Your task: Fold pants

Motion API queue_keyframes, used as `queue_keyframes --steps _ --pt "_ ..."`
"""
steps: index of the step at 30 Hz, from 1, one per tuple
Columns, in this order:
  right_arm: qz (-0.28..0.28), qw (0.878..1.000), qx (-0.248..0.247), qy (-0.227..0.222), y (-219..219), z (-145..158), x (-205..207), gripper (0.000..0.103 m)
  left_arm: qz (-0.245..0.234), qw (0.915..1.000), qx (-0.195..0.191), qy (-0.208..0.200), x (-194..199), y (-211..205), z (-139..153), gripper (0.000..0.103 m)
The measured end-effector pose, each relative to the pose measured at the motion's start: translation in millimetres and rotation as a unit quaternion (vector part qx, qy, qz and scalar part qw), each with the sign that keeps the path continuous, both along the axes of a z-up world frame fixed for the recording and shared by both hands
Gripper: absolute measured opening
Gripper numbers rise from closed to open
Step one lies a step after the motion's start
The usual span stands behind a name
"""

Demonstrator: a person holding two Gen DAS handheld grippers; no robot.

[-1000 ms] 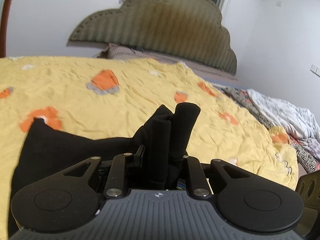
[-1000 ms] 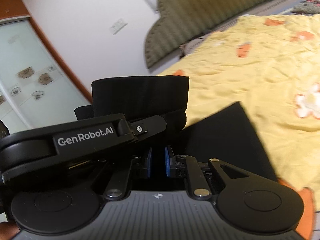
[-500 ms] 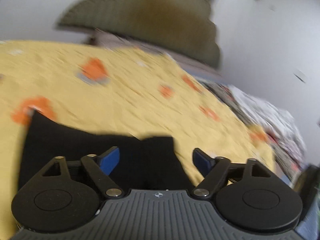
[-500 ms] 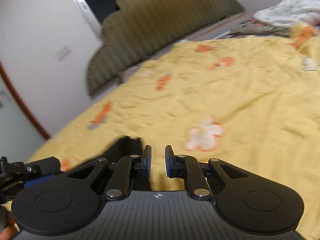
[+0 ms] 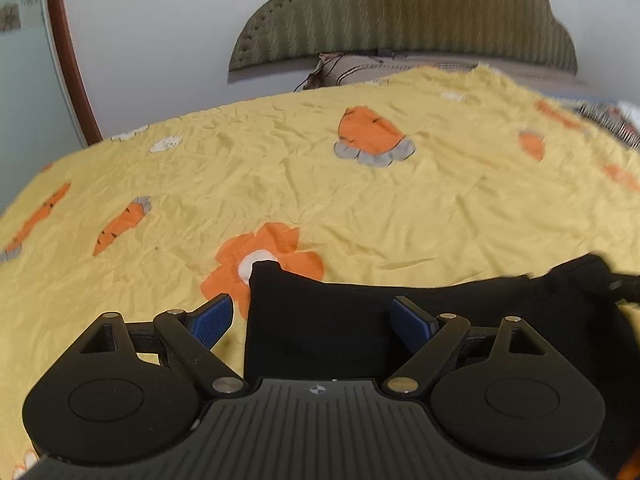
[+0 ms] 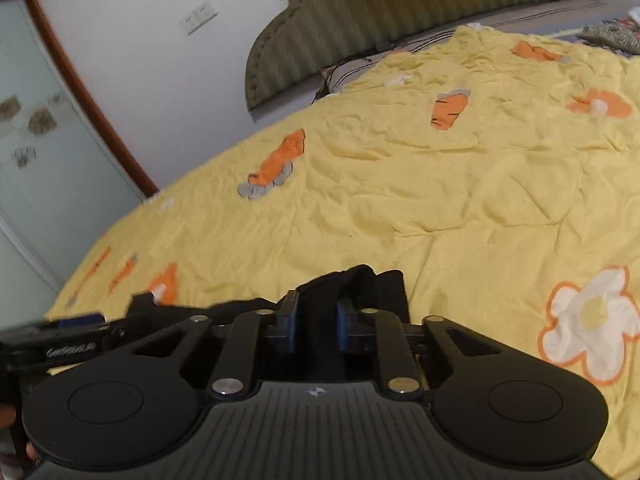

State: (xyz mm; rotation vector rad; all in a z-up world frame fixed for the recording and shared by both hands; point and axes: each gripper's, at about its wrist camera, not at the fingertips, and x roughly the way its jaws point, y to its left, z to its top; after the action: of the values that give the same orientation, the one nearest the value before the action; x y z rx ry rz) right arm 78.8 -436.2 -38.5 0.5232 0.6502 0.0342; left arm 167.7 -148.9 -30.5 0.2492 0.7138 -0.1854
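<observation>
The black pants (image 5: 328,320) lie folded on the yellow bedspread (image 5: 360,208), their far left corner over an orange flower print. My left gripper (image 5: 312,320) hangs open just above that corner, its blue pads wide apart and holding nothing. In the right wrist view the pants (image 6: 360,280) bunch up at their right end. My right gripper (image 6: 316,320) has its blue pads close on either side of that bunched fabric, gripping it. The left gripper's side (image 6: 68,350) shows at the left edge of the right wrist view.
A green scalloped headboard (image 5: 400,20) and a pillow (image 5: 360,68) stand at the far end of the bed. A door frame (image 5: 68,60) is at the far left. Rumpled striped bedding (image 5: 608,120) lies at the right edge.
My left gripper let go of the pants, opened wide and swung left to the far corner. My right gripper moved back over the pants' right end and closed on bunched fabric.
</observation>
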Motion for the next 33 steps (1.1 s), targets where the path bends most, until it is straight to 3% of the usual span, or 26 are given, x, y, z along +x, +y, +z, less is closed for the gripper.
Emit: queue_keyframes --steps 3,6,8,10,12,14,16,17,19,21,23,27,28,30,31,33 --pt "-0.024 0.998 -0.055 0.003 1.8 2.4 -4.9 0.013 0.007 0.9998 0.018 -0.001 13.4 -6.7 -14.1 0.092" --pt "-0.031 0.998 -0.055 0.007 1.1 -0.9 -5.0 0.014 0.011 0.9997 0.015 0.013 17.4 -4.8 -17.9 0.09" --pt "-0.039 0.997 -0.067 0.007 1.9 4.4 -13.8 0.024 0.009 0.9999 -0.002 0.008 7.4 3.3 -9.1 0.09" --pt "-0.075 0.99 -0.121 0.005 7.7 17.0 -32.9 0.027 0.008 0.9998 -0.016 0.002 -7.1 12.1 1.6 0.091" --pt "-0.048 0.989 -0.142 -0.017 19.7 29.3 -53.3 0.027 0.005 0.9994 -0.033 0.003 -23.0 19.6 9.4 0.091" --pt "0.027 0.992 -0.124 -0.03 36.6 33.2 -68.7 0.027 -0.008 0.9989 -0.045 0.014 -36.4 21.4 9.6 0.093" --pt "0.087 0.988 -0.126 -0.012 54.5 25.6 -74.6 0.027 -0.018 0.999 -0.033 0.024 -44.0 16.8 1.8 0.093" --pt "0.092 0.984 -0.154 0.003 61.6 18.7 -75.3 0.027 -0.018 0.9994 -0.02 0.023 -45.8 12.2 -4.3 0.093" --pt "0.068 0.974 -0.214 0.011 64.4 7.0 -76.8 0.028 -0.023 0.9993 0.014 0.025 -43.8 1.2 -17.0 0.094" --pt "0.04 0.981 -0.187 0.014 54.1 10.8 -78.4 0.03 -0.019 0.9994 0.016 0.023 -44.5 1.7 -14.1 0.091" --pt "0.015 0.979 -0.202 0.007 55.4 19.6 -85.3 0.031 -0.021 0.9997 -0.002 0.014 -50.3 9.7 -1.2 0.094" --pt "0.061 0.981 -0.183 -0.011 70.5 24.1 -97.0 0.032 -0.025 0.9994 -0.014 0.018 -59.6 28.3 6.3 0.102" --pt "0.07 0.979 -0.193 -0.001 74.9 18.5 -94.5 0.032 -0.028 0.9991 -0.008 0.031 -59.0 30.3 0.7 0.101" --pt "0.045 0.965 -0.259 0.019 82.0 7.7 -89.9 0.033 -0.026 0.9977 0.009 0.062 -55.5 36.6 -10.5 0.102" --pt "0.032 0.96 -0.278 0.02 85.9 9.1 -90.1 0.049 -0.02 0.9977 -0.006 0.065 -55.8 45.9 -9.0 0.101" --pt "0.028 0.956 -0.293 -0.003 97.6 20.7 -95.1 0.049 0.015 0.9973 -0.033 0.063 -55.5 69.1 0.0 0.1"
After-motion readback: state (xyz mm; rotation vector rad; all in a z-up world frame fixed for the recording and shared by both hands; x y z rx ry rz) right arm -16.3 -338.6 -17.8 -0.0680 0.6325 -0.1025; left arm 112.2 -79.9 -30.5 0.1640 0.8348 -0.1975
